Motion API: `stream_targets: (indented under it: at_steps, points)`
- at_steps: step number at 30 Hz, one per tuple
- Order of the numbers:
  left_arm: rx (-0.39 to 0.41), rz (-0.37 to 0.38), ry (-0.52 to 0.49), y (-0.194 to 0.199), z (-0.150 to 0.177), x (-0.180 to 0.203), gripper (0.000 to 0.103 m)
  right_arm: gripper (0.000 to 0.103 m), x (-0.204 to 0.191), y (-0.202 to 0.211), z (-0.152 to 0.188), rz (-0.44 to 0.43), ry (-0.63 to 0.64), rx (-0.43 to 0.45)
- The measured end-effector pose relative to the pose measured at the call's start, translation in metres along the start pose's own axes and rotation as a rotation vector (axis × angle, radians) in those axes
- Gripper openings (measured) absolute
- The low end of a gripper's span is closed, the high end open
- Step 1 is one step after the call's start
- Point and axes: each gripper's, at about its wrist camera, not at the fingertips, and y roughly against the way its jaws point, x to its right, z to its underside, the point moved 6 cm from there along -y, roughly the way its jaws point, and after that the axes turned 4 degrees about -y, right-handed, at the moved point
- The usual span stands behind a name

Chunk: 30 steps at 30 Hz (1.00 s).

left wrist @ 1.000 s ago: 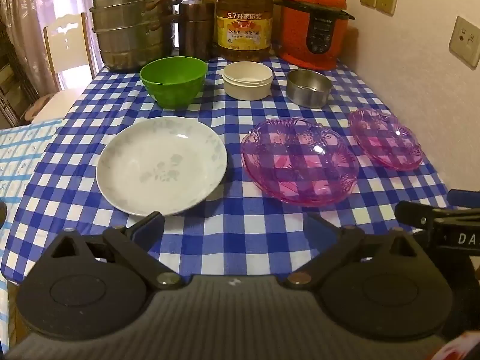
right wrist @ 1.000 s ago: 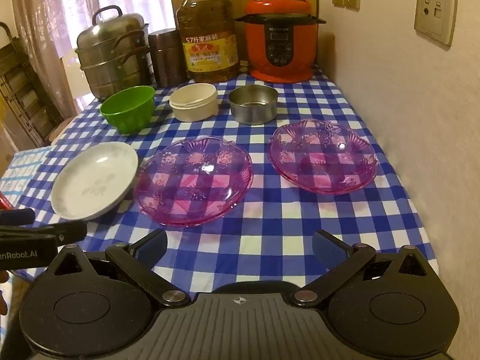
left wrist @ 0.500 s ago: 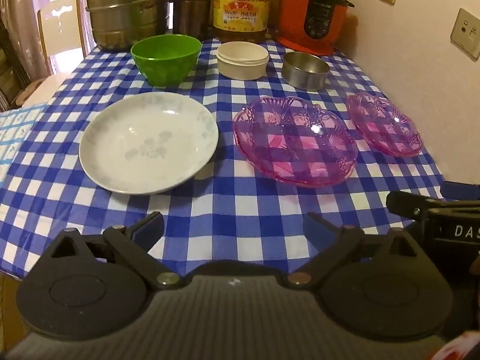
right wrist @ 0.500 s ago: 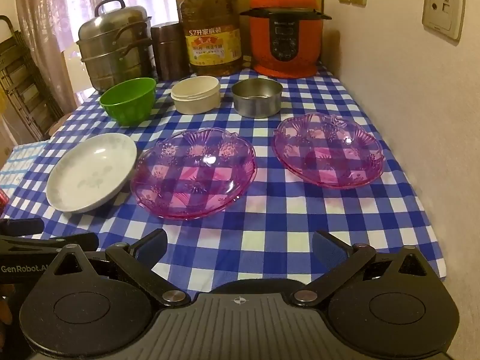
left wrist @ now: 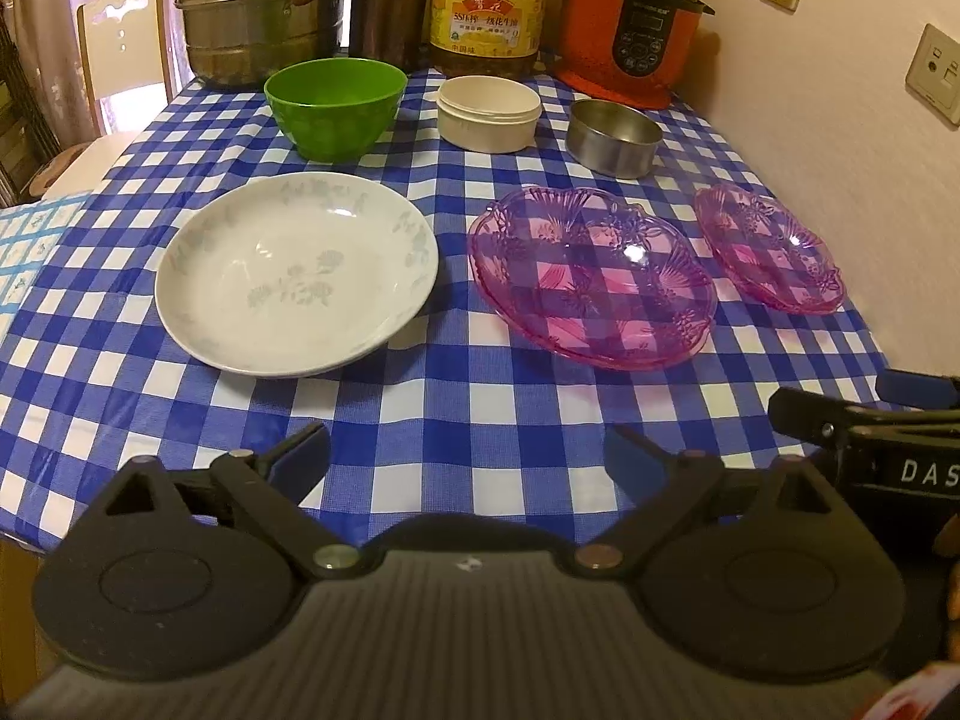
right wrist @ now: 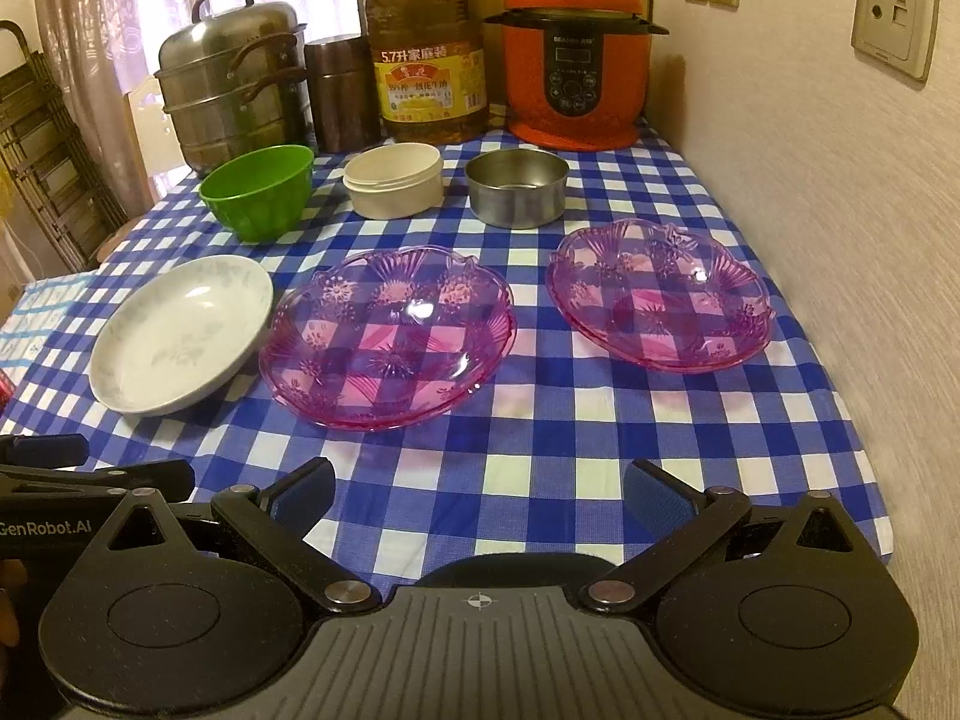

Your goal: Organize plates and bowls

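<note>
I've got both jaws spread wide, left gripper (left wrist: pixel 468 456) and right gripper (right wrist: pixel 480 489), holding nothing. White plate (left wrist: pixel 297 272) is my landmark: 2 pink dishes (left wrist: pixel 591 277) (left wrist: pixel 770 247) right of it, green bowl (left wrist: pixel 334 105) behind. Steamer pot (left wrist: pixel 258 6) is cut off at the top.

Plates (left wrist: pixel 297 273) front; bowls (left wrist: pixel 333 105) behind, unstacked.

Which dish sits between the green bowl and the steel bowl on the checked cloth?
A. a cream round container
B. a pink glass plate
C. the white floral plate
A: the cream round container stands in the back row between the green bowl and the steel bowl.
</note>
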Motion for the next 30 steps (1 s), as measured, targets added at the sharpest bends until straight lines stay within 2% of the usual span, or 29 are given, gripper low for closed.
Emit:
stream_targets:
  at_steps: [30]
  points:
    - [0.001,0.002,0.001,-0.0003,0.0009,-0.0029,0.096,0.102,0.0011,-0.0021,0.0026,0.004,0.001,0.001]
